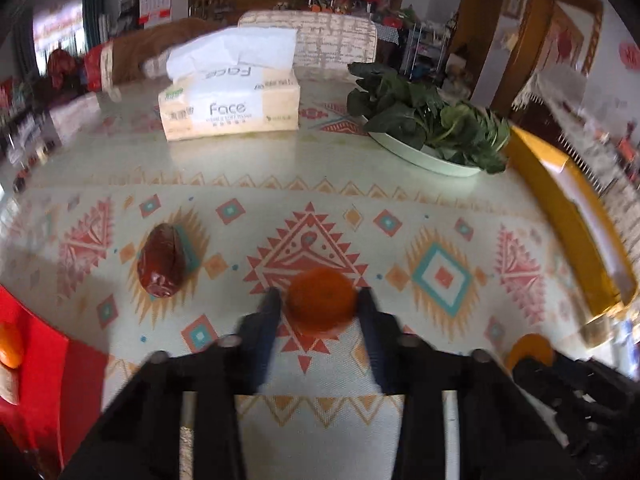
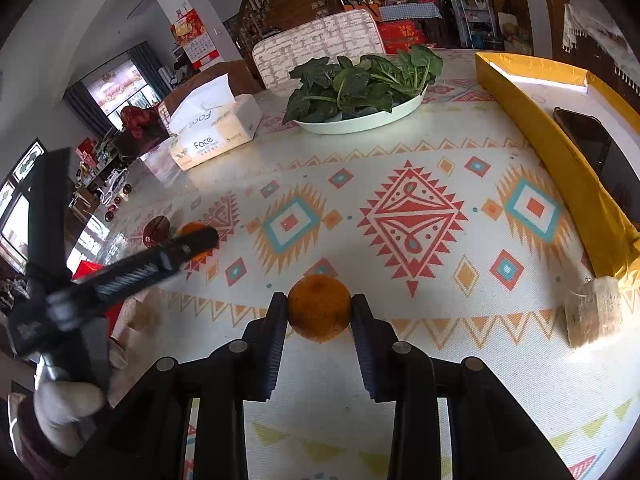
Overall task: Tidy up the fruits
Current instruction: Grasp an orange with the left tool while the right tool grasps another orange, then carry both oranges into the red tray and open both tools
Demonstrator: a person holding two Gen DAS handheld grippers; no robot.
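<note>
In the left wrist view an orange [image 1: 322, 300] sits between the fingers of my left gripper [image 1: 320, 304], which touch both its sides. A dark red date [image 1: 162, 260] lies on the tablecloth to its left. In the right wrist view my right gripper [image 2: 319, 308] is shut on a second orange [image 2: 319, 307]. The left gripper [image 2: 192, 246] shows there at far left around its orange [image 2: 191, 229], next to the date [image 2: 157, 230]. The right gripper's orange also shows at the lower right of the left wrist view [image 1: 530, 350].
A yellow-walled tray [image 2: 560, 148] holding a dark phone [image 2: 600, 148] stands at the right. A white plate [image 2: 360, 120] of leafy greens and a tissue box [image 2: 216, 136] stand at the back. A red box [image 1: 36, 360] is at the left edge. A beige block [image 2: 594, 308] lies near the tray.
</note>
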